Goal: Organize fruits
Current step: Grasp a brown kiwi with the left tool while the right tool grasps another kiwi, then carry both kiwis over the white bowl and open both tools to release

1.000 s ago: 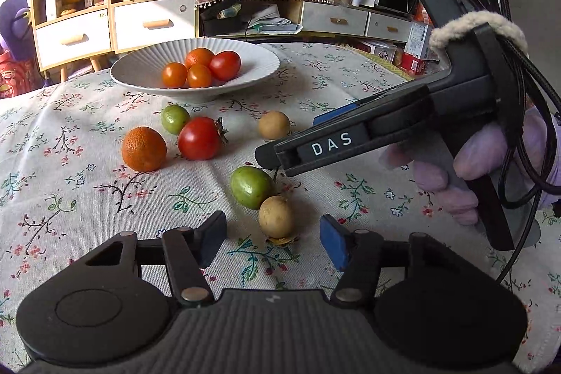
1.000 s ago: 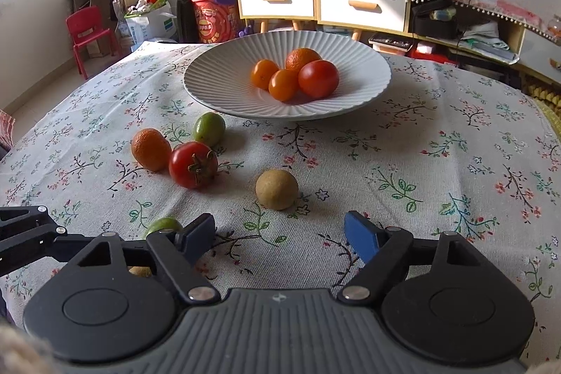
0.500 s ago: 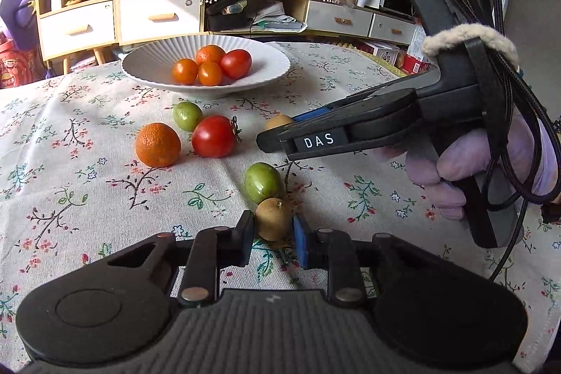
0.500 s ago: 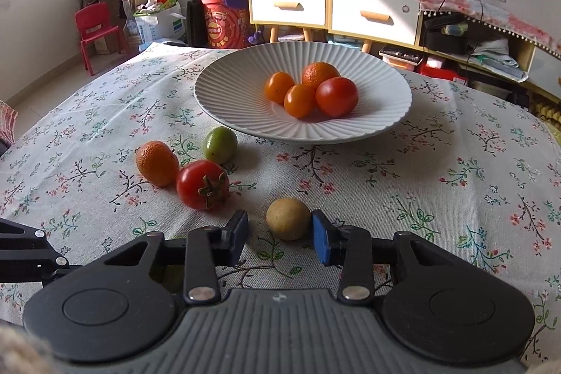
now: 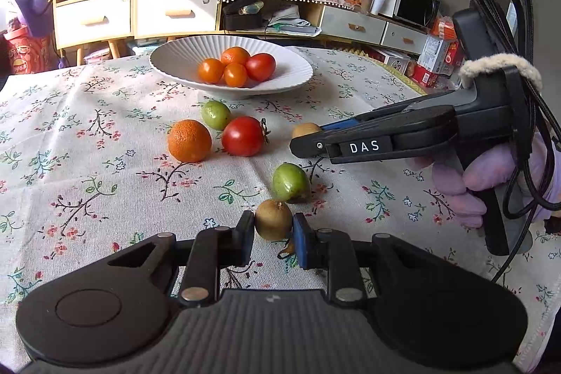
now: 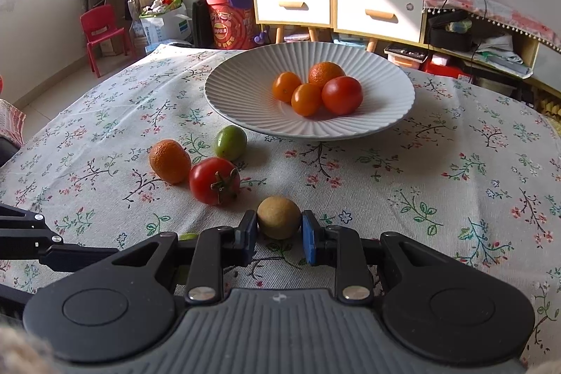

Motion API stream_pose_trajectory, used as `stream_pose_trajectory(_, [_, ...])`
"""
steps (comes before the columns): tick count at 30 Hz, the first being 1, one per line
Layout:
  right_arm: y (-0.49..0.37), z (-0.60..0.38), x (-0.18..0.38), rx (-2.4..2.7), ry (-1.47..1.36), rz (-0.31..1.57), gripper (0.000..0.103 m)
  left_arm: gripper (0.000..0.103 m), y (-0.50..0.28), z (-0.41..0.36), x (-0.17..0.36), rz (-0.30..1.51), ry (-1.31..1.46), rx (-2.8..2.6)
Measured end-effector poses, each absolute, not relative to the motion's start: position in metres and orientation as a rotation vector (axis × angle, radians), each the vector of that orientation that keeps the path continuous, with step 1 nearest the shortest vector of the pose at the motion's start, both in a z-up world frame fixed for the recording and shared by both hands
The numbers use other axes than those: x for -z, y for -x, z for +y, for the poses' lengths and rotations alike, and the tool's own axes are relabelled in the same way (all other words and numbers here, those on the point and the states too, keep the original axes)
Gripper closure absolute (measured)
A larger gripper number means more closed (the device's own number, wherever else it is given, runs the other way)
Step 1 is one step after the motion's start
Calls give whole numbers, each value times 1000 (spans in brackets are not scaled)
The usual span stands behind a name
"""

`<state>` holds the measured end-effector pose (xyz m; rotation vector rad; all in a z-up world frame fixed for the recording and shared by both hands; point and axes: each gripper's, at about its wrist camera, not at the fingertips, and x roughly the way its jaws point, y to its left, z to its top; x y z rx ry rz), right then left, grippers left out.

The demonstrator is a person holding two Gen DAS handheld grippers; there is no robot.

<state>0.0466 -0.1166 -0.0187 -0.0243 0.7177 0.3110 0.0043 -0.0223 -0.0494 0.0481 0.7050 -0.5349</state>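
Your left gripper (image 5: 273, 226) has just closed its jaws from wide open onto the fuzzy brown kiwi (image 5: 273, 222), and both pads now press its sides while it sits on the floral-cloth counter (image 5: 87, 170). Your right gripper (image 6: 278, 230) has done the same in that second: its jaws have come in around the smooth tan round fruit (image 6: 279, 217) and now pinch it, also on the cloth. Neither fruit looks lifted yet.

That means you hold 2 fruits at once, so the next step is likely to raise both and carry them to the white ribbed bowl (image 6: 245, 100), which already holds 3 small oranges and 1 tomato.

Just beyond the kiwi lies a green fruit (image 5: 290, 182), close enough to be nudged as you lift. Farther out, a red tomato (image 6: 214, 180), an orange (image 6: 169, 161) and a second green fruit (image 6: 230, 141) wait in a cluster near the bowl.
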Motion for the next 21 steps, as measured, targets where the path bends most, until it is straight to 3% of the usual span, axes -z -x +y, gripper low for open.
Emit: stream_pose_trajectory(21, [-42, -117, -4, -346, -26, 672, 79, 87, -34, -4, 30, 665, -5, 430])
